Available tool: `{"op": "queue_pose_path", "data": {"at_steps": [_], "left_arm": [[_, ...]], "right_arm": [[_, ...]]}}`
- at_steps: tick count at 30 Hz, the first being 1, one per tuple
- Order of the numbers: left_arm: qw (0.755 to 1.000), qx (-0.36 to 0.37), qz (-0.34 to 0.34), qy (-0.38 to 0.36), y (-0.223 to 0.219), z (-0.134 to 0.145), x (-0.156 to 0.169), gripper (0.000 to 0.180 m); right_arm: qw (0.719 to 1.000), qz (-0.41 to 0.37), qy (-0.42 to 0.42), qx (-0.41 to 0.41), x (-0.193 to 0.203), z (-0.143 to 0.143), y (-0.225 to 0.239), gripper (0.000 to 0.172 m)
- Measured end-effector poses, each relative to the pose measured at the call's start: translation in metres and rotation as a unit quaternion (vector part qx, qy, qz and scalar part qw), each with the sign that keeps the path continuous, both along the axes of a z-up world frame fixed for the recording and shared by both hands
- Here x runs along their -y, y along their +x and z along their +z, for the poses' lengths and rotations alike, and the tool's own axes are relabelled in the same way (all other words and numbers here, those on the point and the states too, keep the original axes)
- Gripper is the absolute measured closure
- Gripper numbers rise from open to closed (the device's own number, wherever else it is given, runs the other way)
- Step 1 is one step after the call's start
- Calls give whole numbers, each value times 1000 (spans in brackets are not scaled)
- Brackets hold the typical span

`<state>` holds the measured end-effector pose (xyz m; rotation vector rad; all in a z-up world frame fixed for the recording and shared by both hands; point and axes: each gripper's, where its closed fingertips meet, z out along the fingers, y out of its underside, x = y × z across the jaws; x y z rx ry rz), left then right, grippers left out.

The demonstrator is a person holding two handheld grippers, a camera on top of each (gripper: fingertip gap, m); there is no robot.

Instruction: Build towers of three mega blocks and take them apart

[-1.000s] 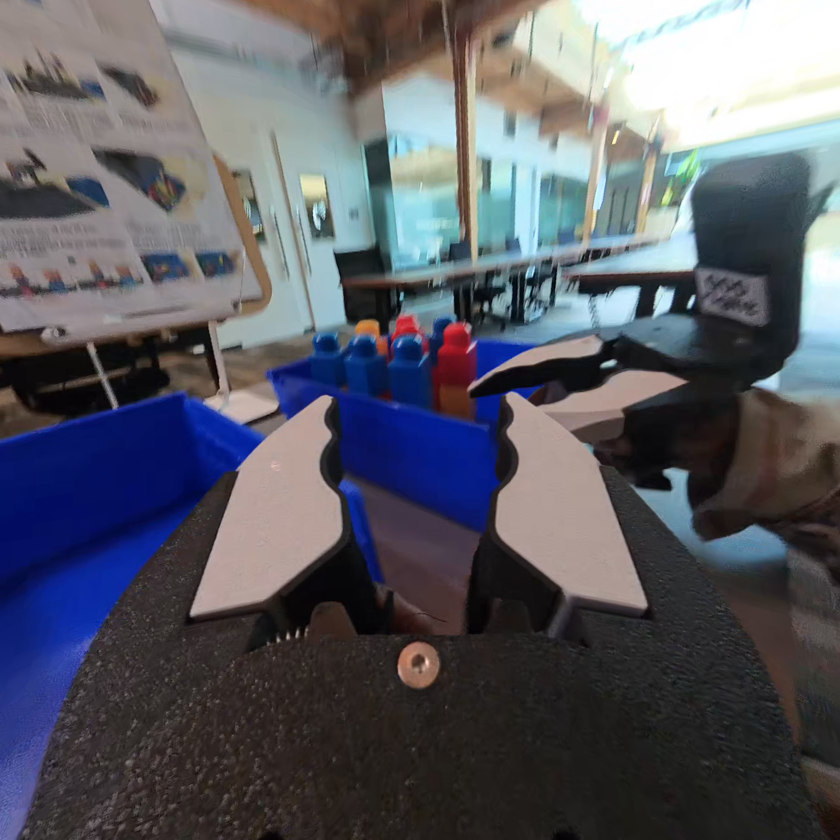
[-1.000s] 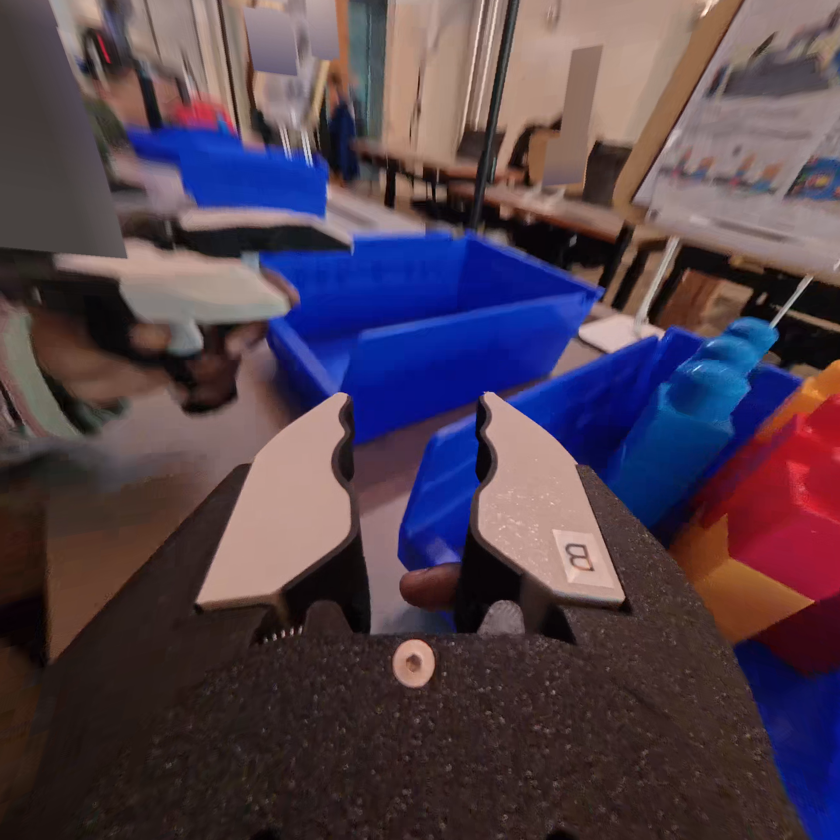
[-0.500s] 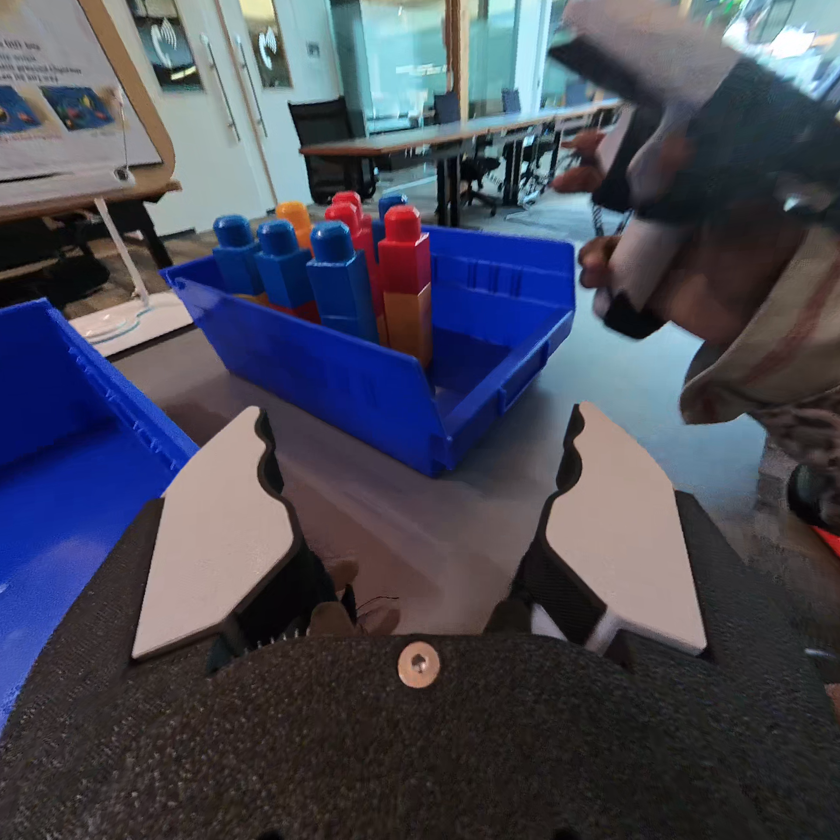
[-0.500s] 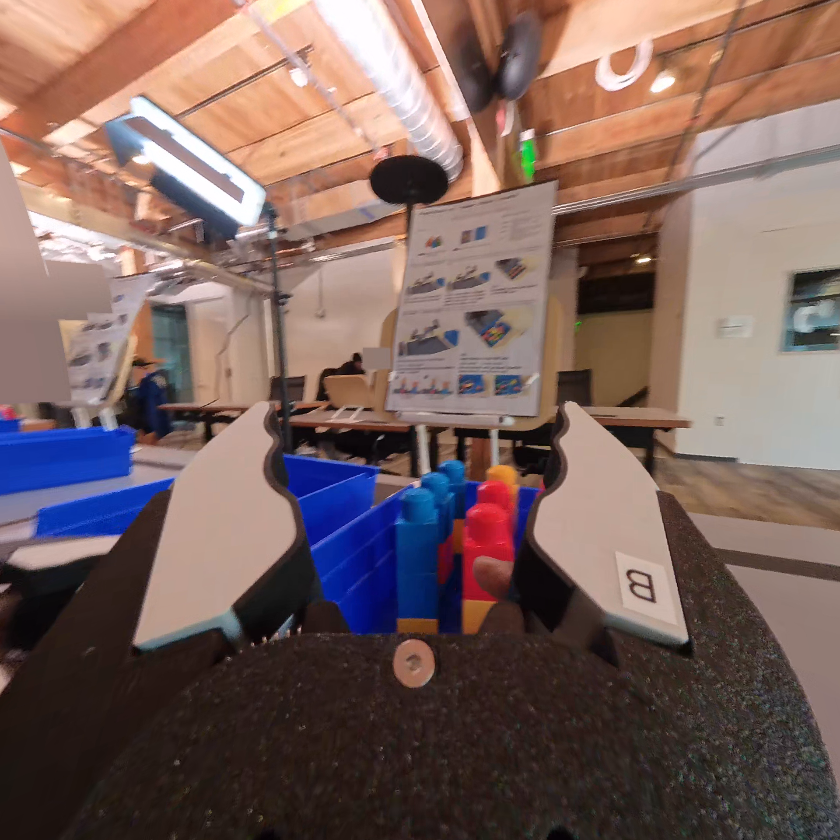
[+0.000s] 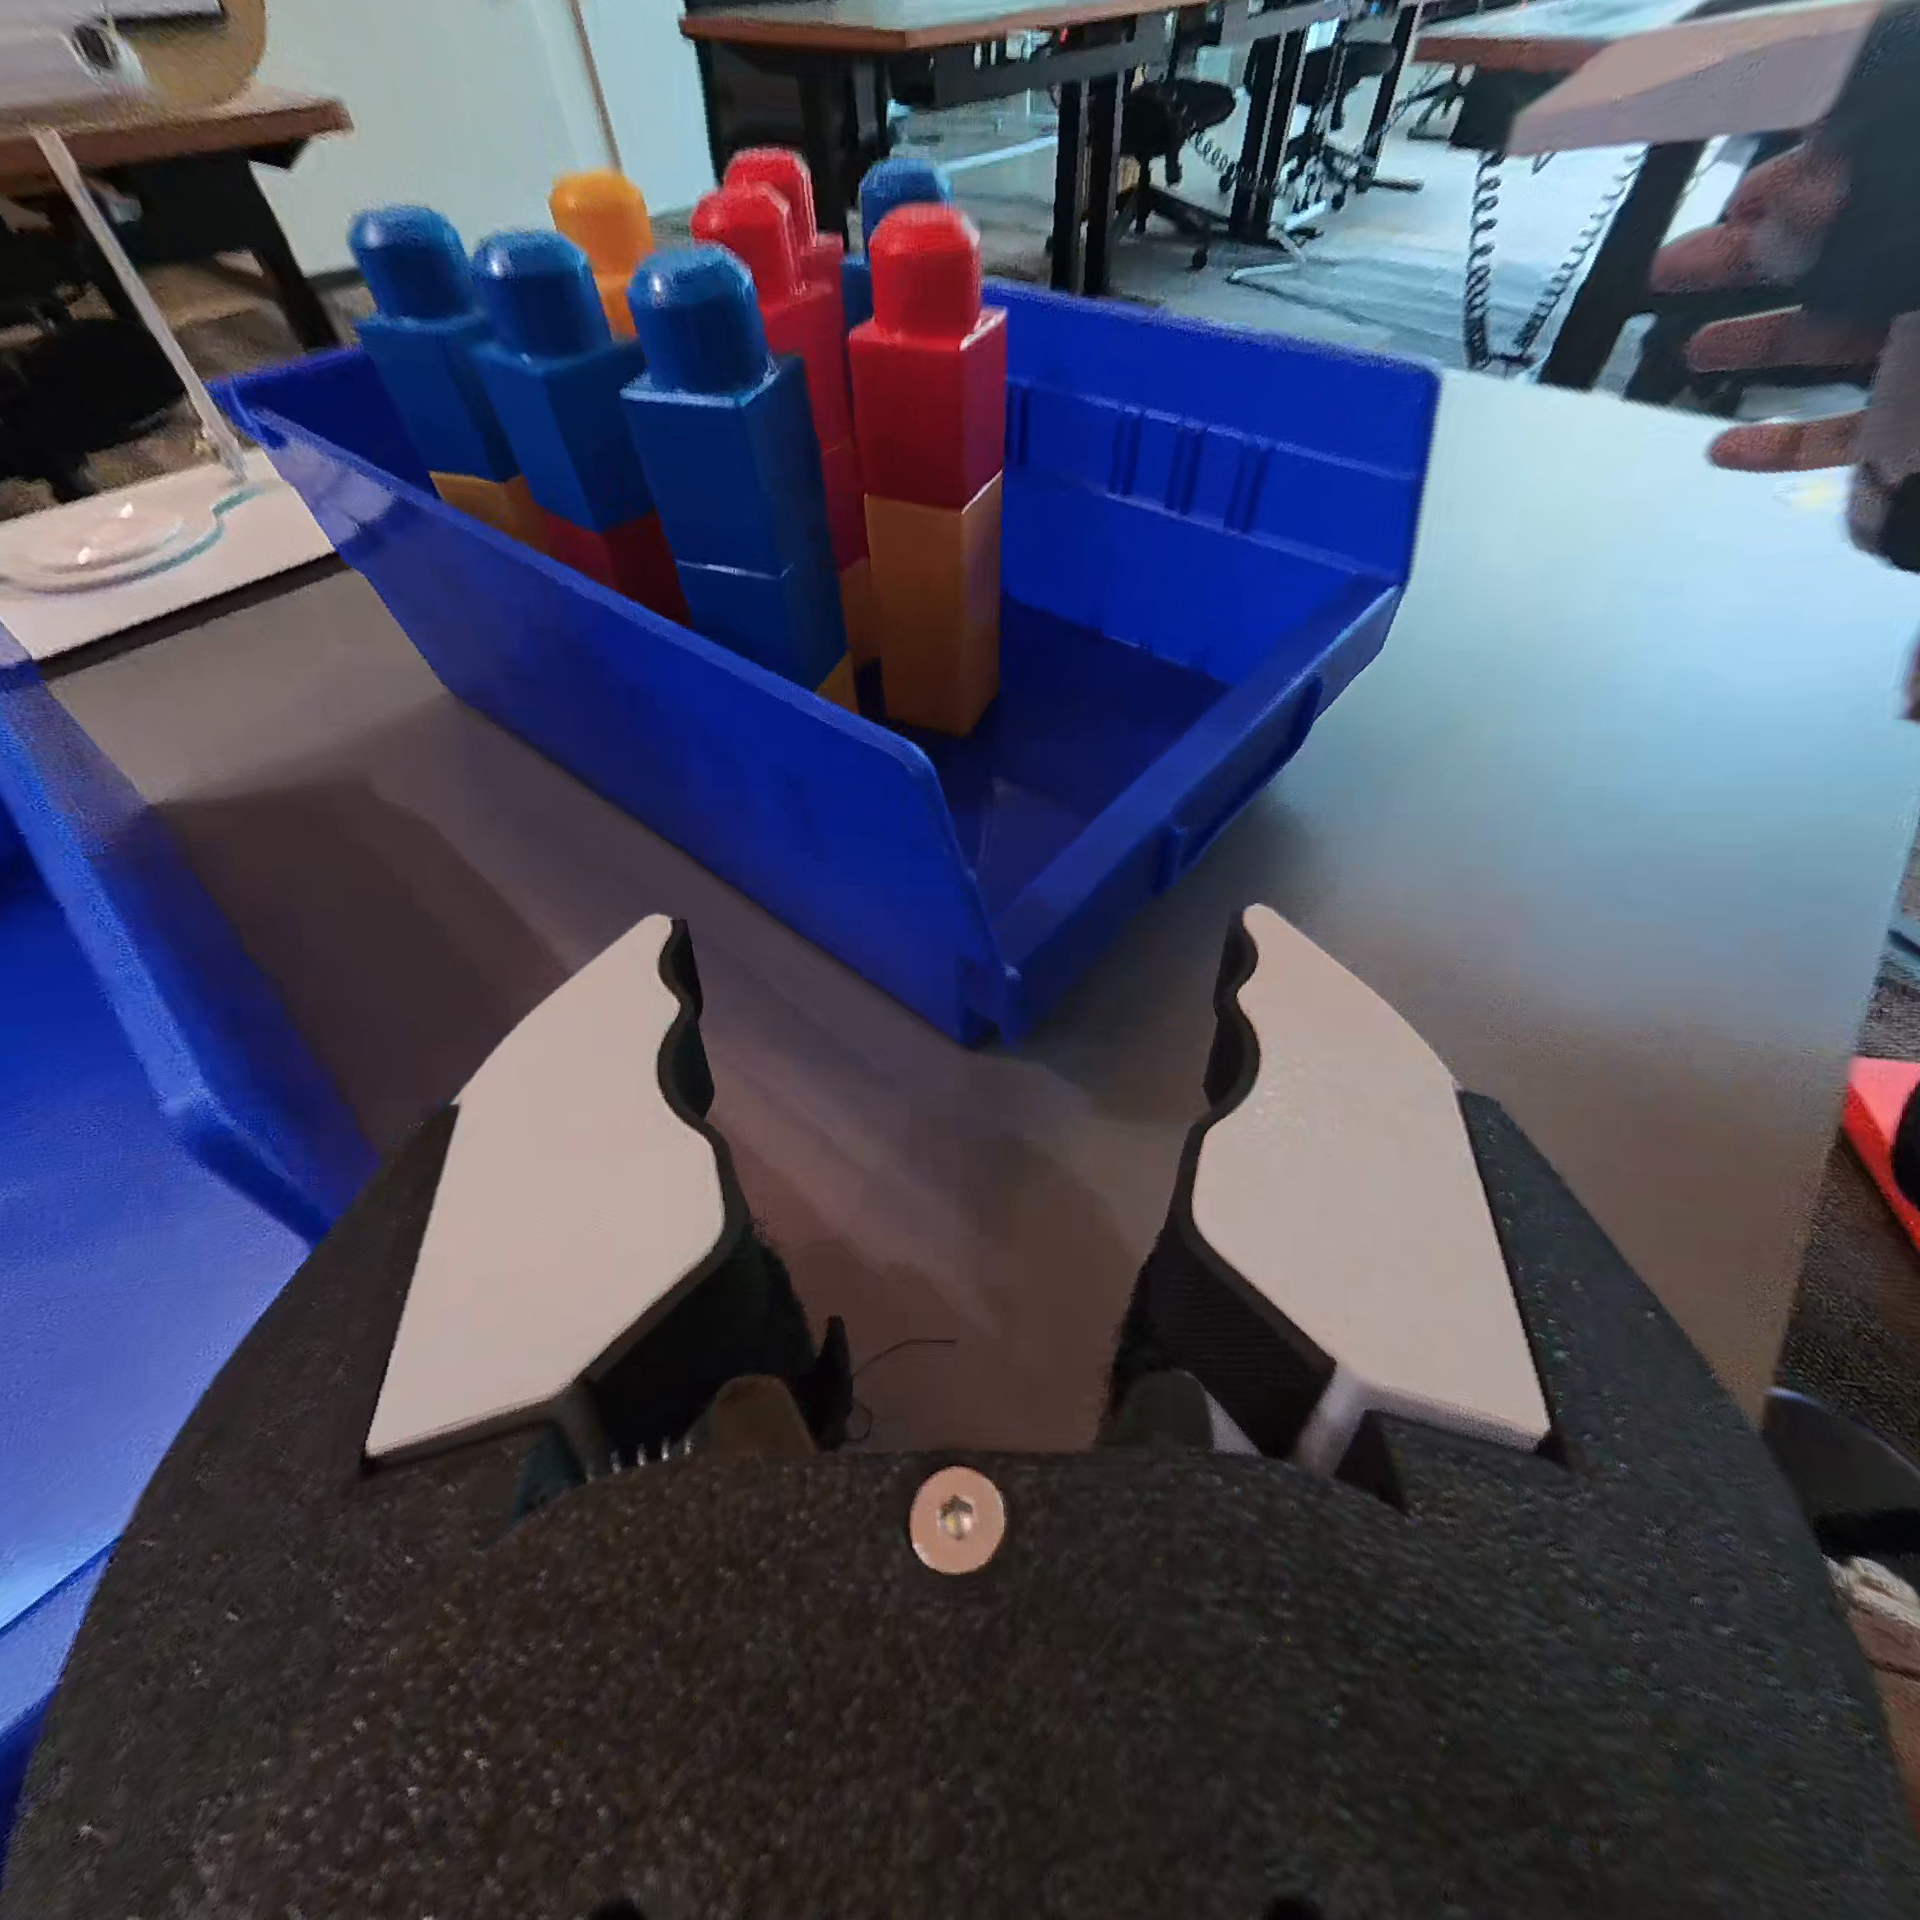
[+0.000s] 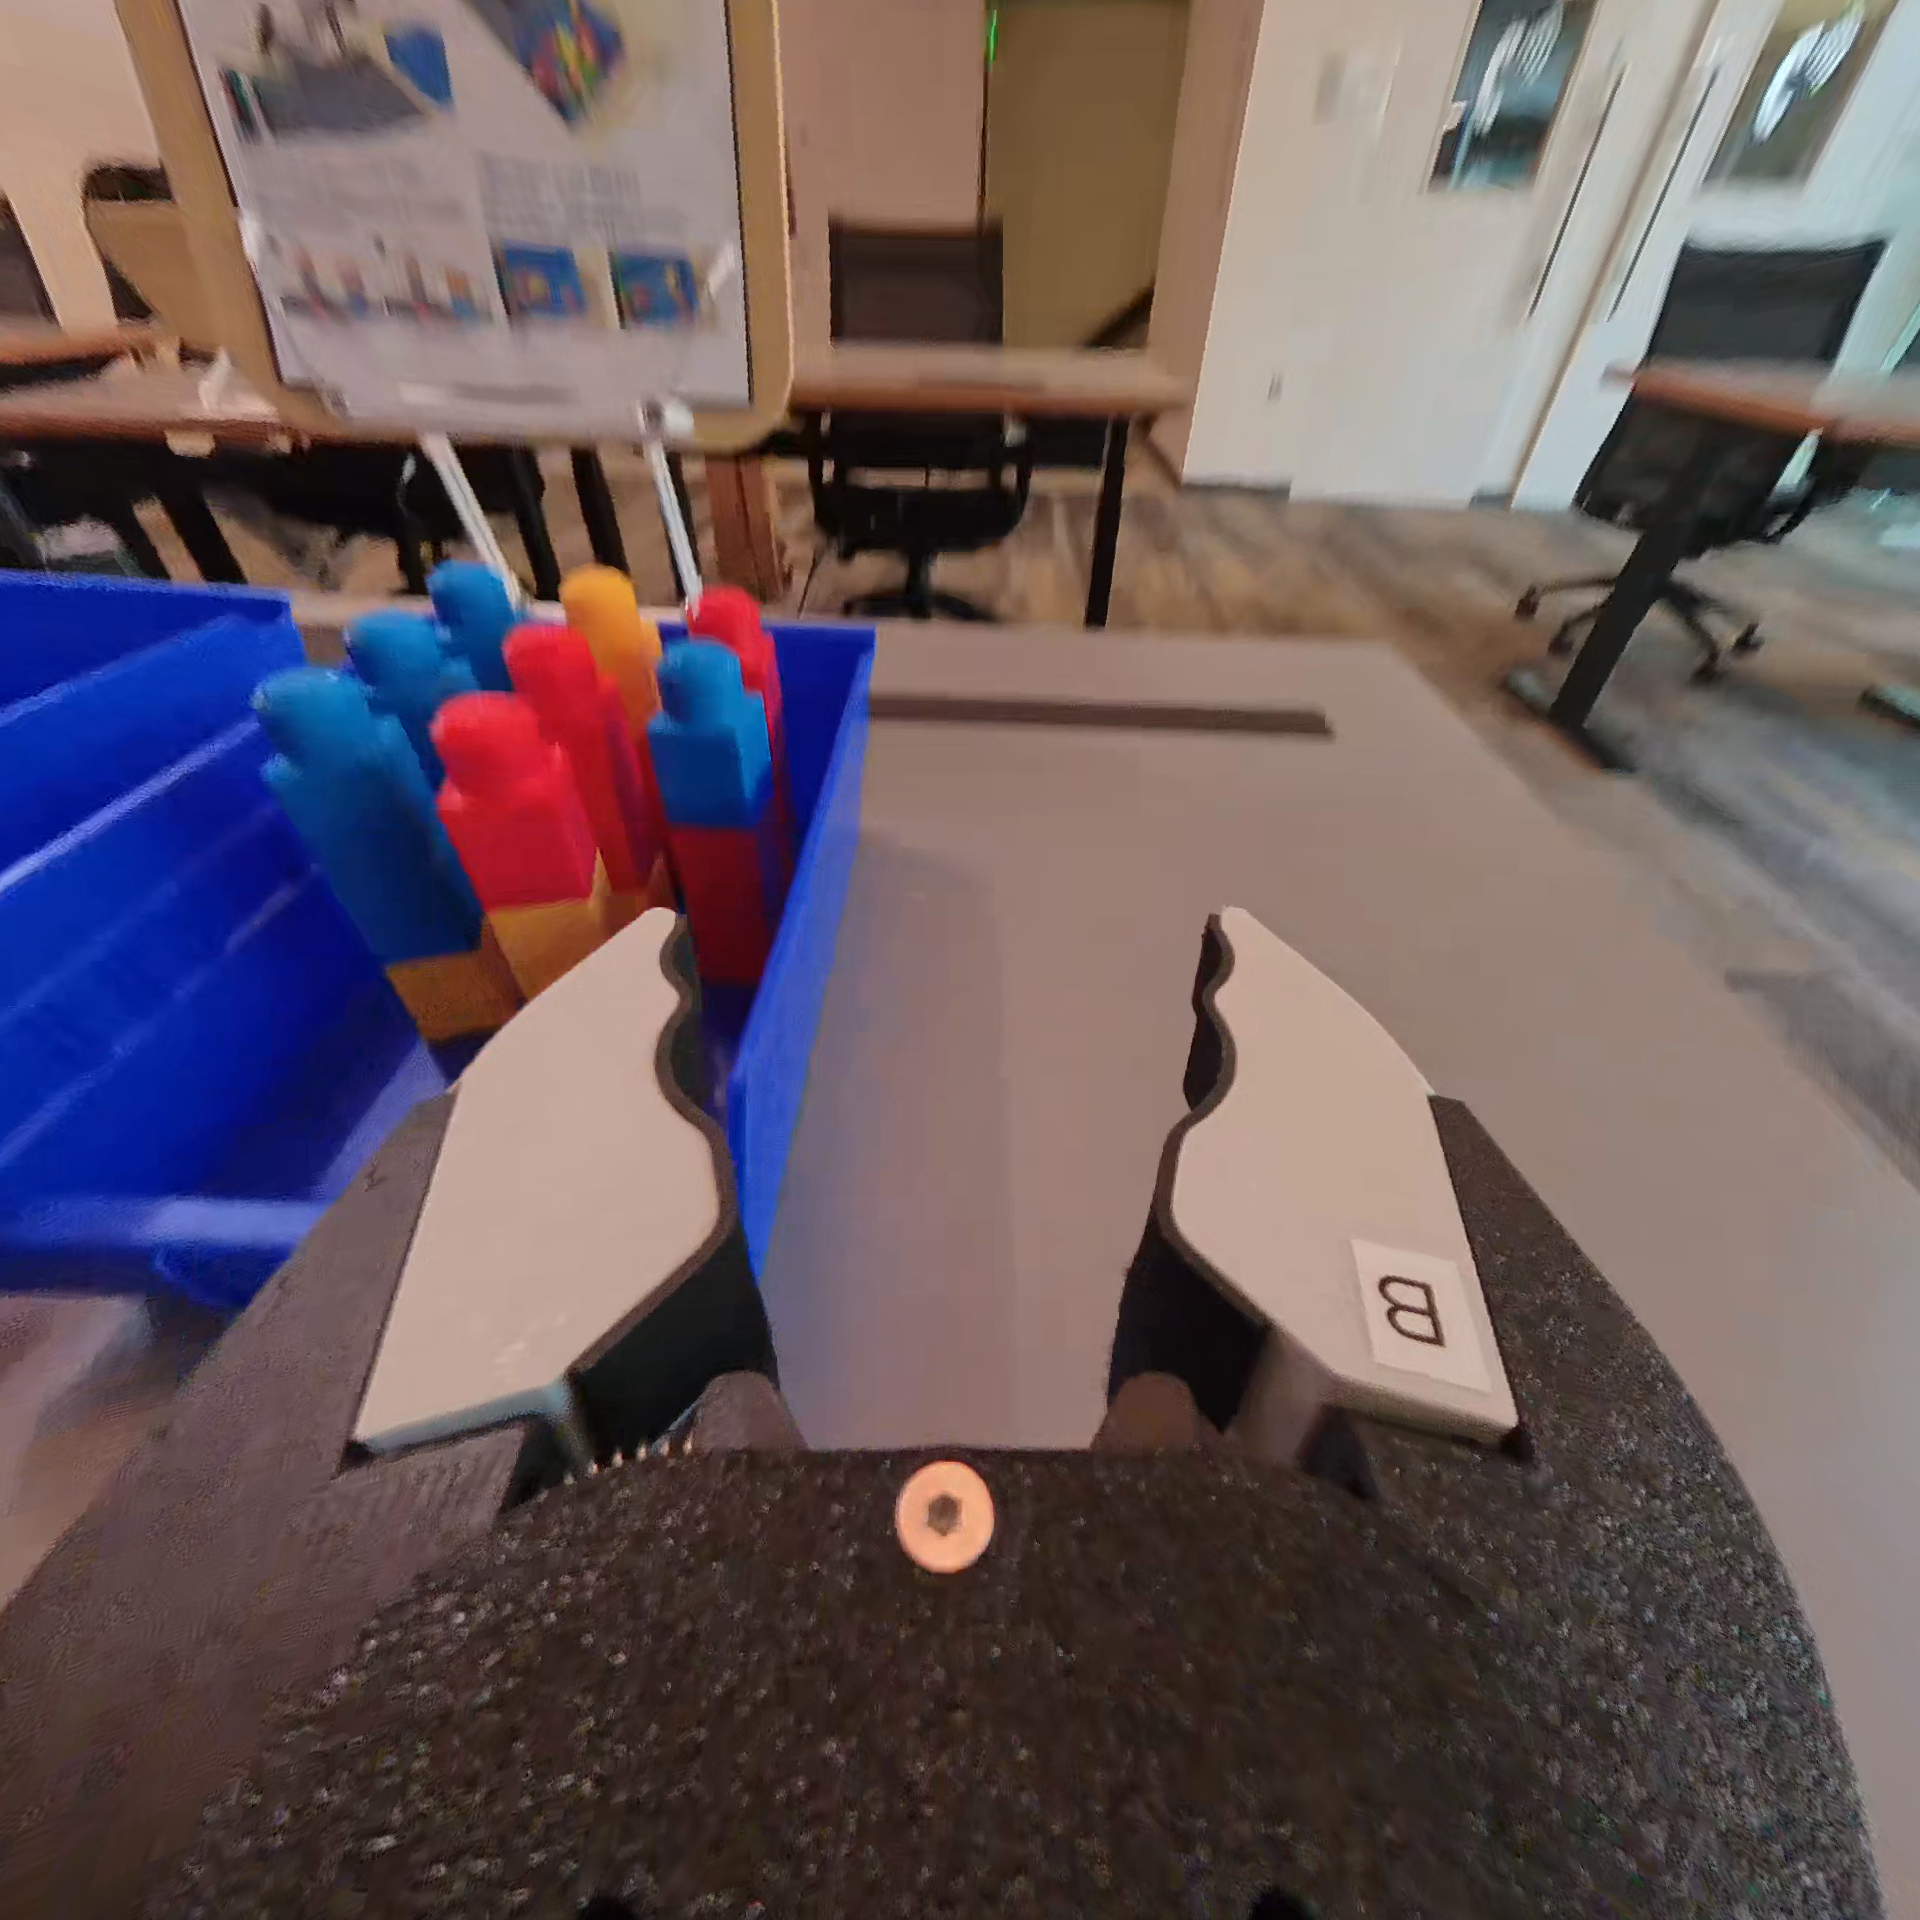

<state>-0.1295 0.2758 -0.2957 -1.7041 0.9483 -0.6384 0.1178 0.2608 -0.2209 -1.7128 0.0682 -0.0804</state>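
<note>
Several block towers [image 5: 748,436] stand upright, packed together at one end of a blue bin [image 5: 790,790] on the grey bench [image 5: 1558,790], their tops blue, red and one orange. Nearest the open half of the bin is a red-topped tower [image 5: 930,416] with an orange block under it. From the left wrist view the bin sits ahead of the left tongs [image 5: 956,977], its near corner just beyond the fingertips and not touching them; those tongs are spread wide with only bare bench between them. From the right wrist view the same towers [image 6: 540,790] are ahead and to the left of the right tongs [image 6: 945,966], which also gape wide, empty, the bin's side wall [image 6: 800,935] running between the fingers close to the left one. A second blue bin [image 5: 114,1039] lies at the left edge.
</note>
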Motion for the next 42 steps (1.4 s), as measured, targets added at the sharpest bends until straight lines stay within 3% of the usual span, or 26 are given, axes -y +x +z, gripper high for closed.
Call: {"op": "queue_pose_path", "data": {"at_steps": [6,12,16,20,24,32,36,42], "left_arm": [[999,5,39,-28,11,-12,-23,87],[999,-5,44,-17,30,-13,-41,105],[998,-26,59,-10,34,-17,-51,116],[997,-21,68,-1,33,-15,-54,132],[995,-33,90,34,27,-12,-60,143],[990,-11,92,103,20,16,-59,155],[983,-3,96,157,13,57,-50,157],[978,-6,116,173,-29,124,-40,157]], "right_arm": [[997,26,-77,-10,-4,-38,-5,85],[985,29,-167,30,-20,-76,-15,89],[982,59,-181,-10,-34,-86,-26,107],[980,85,-182,-7,-45,-88,-43,163],[979,47,-181,79,-47,-86,-43,166],[980,18,-129,150,-29,-62,-50,165],[985,2,-80,154,-17,-22,-58,165],[983,25,-70,170,-15,47,-101,165]]}}
